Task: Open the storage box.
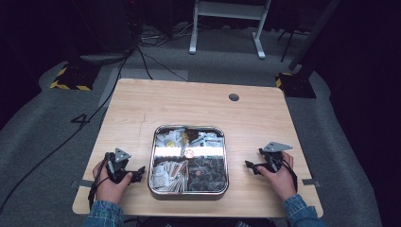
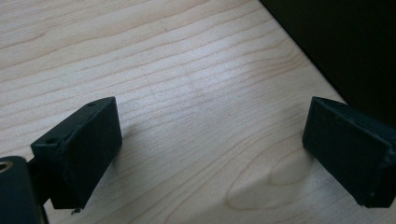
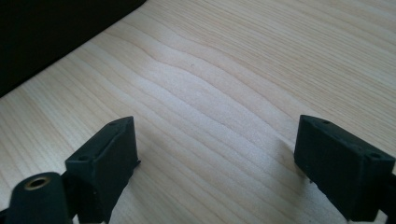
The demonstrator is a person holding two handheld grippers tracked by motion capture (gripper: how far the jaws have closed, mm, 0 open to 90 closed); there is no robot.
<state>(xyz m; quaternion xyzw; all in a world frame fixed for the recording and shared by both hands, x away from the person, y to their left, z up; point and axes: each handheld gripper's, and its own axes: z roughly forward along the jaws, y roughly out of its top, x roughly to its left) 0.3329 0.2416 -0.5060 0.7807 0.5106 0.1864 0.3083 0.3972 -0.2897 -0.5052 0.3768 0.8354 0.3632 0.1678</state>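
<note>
High view: metal tray (image 1: 188,193) mid-table, squarish, between left gripper (image 1: 138,174) and right gripper (image 1: 249,165), both spread, empty, pointing at it. Gripper views: bare wooden table (image 2: 196,93) between jaws.

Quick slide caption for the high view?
Open left gripper and right gripper rest on the table flanking a metal tray.

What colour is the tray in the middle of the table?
Shiny silver metal. The tray shows best in the high view, sitting on the light wooden table.
</note>
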